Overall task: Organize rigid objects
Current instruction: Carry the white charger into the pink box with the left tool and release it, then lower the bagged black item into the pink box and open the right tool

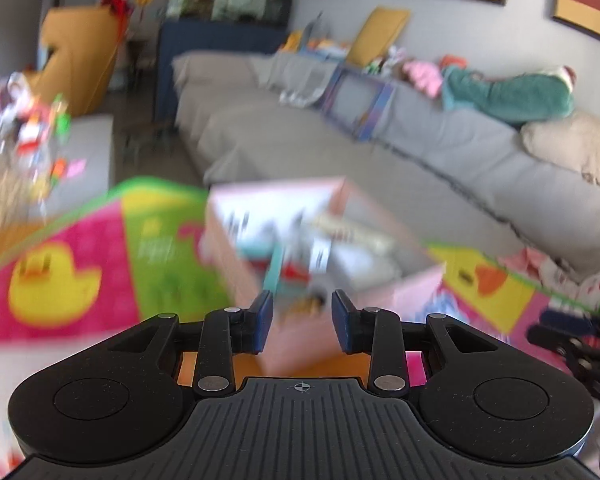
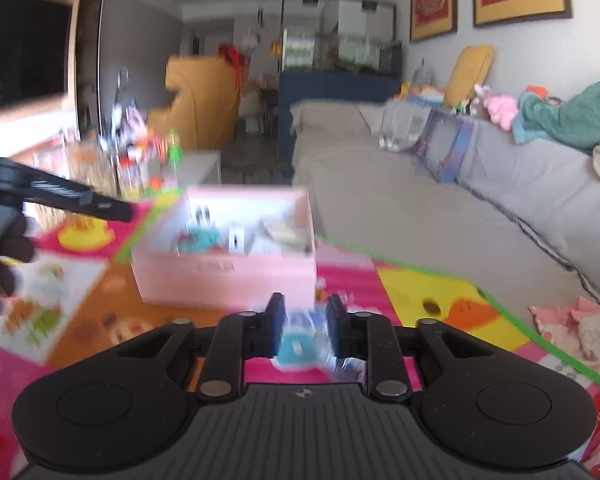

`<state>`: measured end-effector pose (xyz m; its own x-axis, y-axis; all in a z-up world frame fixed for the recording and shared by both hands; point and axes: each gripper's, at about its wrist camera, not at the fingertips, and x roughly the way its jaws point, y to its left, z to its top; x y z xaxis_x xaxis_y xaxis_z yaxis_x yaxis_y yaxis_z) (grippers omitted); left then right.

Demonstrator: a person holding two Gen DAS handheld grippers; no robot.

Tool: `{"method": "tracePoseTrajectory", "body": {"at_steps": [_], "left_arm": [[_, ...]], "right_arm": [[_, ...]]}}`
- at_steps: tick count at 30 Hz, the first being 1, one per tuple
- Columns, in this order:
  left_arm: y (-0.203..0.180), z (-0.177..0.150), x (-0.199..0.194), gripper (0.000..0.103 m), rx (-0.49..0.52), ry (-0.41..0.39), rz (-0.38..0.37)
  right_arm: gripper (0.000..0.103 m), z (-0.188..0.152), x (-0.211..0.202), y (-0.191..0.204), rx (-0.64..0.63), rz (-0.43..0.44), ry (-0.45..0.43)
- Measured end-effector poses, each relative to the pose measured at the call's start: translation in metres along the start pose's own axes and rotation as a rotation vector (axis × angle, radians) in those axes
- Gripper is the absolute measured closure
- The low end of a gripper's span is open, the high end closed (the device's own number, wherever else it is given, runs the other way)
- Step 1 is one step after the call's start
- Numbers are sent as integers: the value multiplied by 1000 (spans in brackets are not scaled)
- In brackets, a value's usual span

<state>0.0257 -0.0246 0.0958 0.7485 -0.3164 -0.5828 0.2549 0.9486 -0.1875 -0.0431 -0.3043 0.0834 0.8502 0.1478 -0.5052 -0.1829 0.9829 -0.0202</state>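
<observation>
A pink open box (image 1: pixel 300 280) (image 2: pixel 228 268) sits on the colourful play mat and holds several small items, among them a teal one (image 2: pixel 198 240). Both views are blurred. My left gripper (image 1: pixel 302 322) is open and empty, close above the box's near corner. My right gripper (image 2: pixel 303 330) is shut on a blue and white toy in clear wrapping (image 2: pixel 300 346), held above the mat just in front of the box. The left gripper also shows in the right wrist view (image 2: pixel 60 196), at the left of the box.
The play mat (image 1: pixel 60 280) (image 2: pixel 440 292) has duck pictures. A grey sofa (image 1: pixel 380 148) (image 2: pixel 420 200) runs along the right with toys and a teal blanket on top. A low table with cluttered toys (image 2: pixel 148 160) stands at the left. Pink cloth (image 2: pixel 576 328) lies by the sofa.
</observation>
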Motion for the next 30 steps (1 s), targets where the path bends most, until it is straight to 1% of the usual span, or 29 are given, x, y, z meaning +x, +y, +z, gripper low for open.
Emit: {"method": "tracePoseTrajectory", "body": {"at_steps": [2,3,5,8,10,12,15,16,17,19,21,22,23,24,25,26,27,30], "left_arm": [[8,-20,-12,67,-48,24,-26],[12,-28,-17,67,-70,31,-48],[17,-42,-26,67,-101,38,-85],[22,-53,-32,67,-100,49,-84],[19,-54,-29,67,-90,57,-73],[19,-57,-29,67,-99,59,-77],[17,-62,-26,67,-112,70,-96],[16,-64,-25,67,-109,76,-105],[15,-66,-25,67,-105,82,-113],[14,-70,-25,67,-97,90,-121],[15,-72,-27,67,-96,92,-126],[15,-73,-26,67,-97,92,-127],[16,-74,-26,67,-100,94,-126],[16,-74,-25,67,-103,98,-123],[16,-76,-23,67,-107,102,-120],[17,-77,-22,67,-111,106,-116],[16,-78,-22,67,-115,109,-113],[14,-83,-21,67,-110,124,-111]], "right_arm": [[37,-8,8,-1,6,-11,63],[35,-14,12,-2,2,-12,79],[35,-26,23,-5,4,-46,130],[35,-35,39,-13,48,-111,176],[35,-34,43,-19,79,-134,162],[35,-31,46,-24,84,-148,136],[35,-24,60,-39,106,-181,139],[35,-23,67,-45,121,-181,156],[34,-23,75,-52,143,-171,193],[34,-26,87,-67,230,-127,274],[34,-31,84,-72,301,-52,284],[39,-32,80,-69,304,-12,277],[53,-33,77,-65,296,16,270],[60,-32,75,-61,283,39,274],[73,-32,75,-57,277,54,279],[77,-30,76,-52,275,72,284],[77,-29,76,-48,268,72,283],[81,-27,74,-31,210,52,282]]}}
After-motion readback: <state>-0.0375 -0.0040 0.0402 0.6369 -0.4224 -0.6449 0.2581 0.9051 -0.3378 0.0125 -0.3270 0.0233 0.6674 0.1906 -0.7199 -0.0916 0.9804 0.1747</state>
